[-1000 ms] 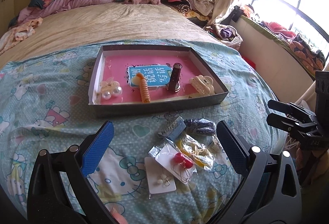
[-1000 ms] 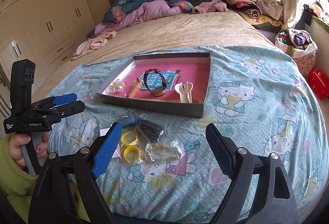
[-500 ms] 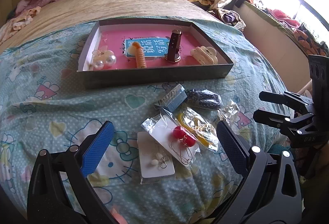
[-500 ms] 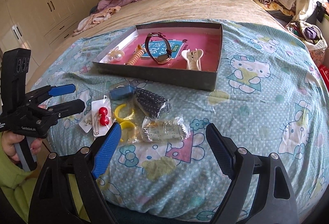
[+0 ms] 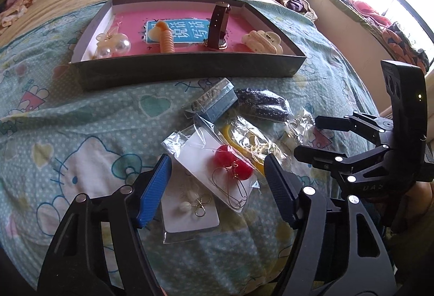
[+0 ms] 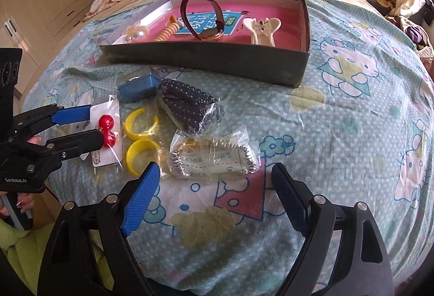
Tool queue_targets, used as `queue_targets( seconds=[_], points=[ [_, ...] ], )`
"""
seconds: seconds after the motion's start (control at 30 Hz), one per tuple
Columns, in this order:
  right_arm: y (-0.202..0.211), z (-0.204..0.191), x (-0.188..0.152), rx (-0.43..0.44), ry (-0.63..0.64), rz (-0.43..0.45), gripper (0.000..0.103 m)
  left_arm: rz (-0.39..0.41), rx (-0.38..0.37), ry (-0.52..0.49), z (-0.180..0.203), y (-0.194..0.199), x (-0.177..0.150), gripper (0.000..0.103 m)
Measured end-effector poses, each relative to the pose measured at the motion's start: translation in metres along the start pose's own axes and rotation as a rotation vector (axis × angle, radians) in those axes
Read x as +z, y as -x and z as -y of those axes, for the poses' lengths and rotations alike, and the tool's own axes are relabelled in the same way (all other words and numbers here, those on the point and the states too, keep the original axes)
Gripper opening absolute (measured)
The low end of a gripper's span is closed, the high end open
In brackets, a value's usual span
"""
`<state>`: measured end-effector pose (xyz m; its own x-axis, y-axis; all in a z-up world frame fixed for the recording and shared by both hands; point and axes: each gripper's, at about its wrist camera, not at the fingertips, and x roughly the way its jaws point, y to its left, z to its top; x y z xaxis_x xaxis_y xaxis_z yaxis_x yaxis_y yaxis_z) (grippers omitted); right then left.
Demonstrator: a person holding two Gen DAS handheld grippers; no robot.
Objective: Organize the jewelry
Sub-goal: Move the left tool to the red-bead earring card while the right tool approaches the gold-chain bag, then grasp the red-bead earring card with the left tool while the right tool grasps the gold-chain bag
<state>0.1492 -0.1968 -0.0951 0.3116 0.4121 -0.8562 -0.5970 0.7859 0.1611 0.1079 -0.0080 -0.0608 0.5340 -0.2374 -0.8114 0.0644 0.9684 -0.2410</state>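
Red earring packet: clear plastic sleeve with a white card and two red balls, lying flat on the bedspread, long axis running from near right to far left.
Around it: pearl earring card partly under its near end; yellow hoops in a bag touching its right side; blue box and dark beaded bag beyond.
Tray: far side, pink floor, holding a watch, a cream claw clip, an orange coil tie and pearl bobbles.
Left gripper: jaws closing, packet between the fingers, pads apart from it.
Right gripper: wide open, holding nothing, just near of a silvery bagged piece.
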Motion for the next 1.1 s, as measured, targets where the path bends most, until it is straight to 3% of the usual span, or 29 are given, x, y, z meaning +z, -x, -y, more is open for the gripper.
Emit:
queue_targets(
  seconds=[0.33, 0.43, 0.47, 0.67, 1.1],
  points=[
    [-0.02, 0.001, 0.014, -0.024, 0.073, -0.047, 0.083, -0.03, 0.049, 0.016, 0.0, -0.013, 0.004, 0.062],
    [-0.02, 0.003, 0.015, -0.009, 0.08, -0.039, 0.076, -0.027, 0.069, 0.017, 0.003, -0.013, 0.003, 0.062],
    [-0.018, 0.005, 0.014, -0.003, 0.079, -0.033, 0.071, -0.024, 0.078, 0.013, 0.004, -0.013, 0.002, 0.056],
    [-0.005, 0.014, 0.01, 0.045, 0.069, 0.002, 0.068, -0.012, 0.112, -0.013, 0.015, -0.013, 0.003, 0.045],
    [0.052, 0.036, -0.007, 0.061, 0.009, 0.149, 0.067, 0.111, 0.128, -0.045, 0.031, 0.024, 0.008, 0.042]
  ],
)
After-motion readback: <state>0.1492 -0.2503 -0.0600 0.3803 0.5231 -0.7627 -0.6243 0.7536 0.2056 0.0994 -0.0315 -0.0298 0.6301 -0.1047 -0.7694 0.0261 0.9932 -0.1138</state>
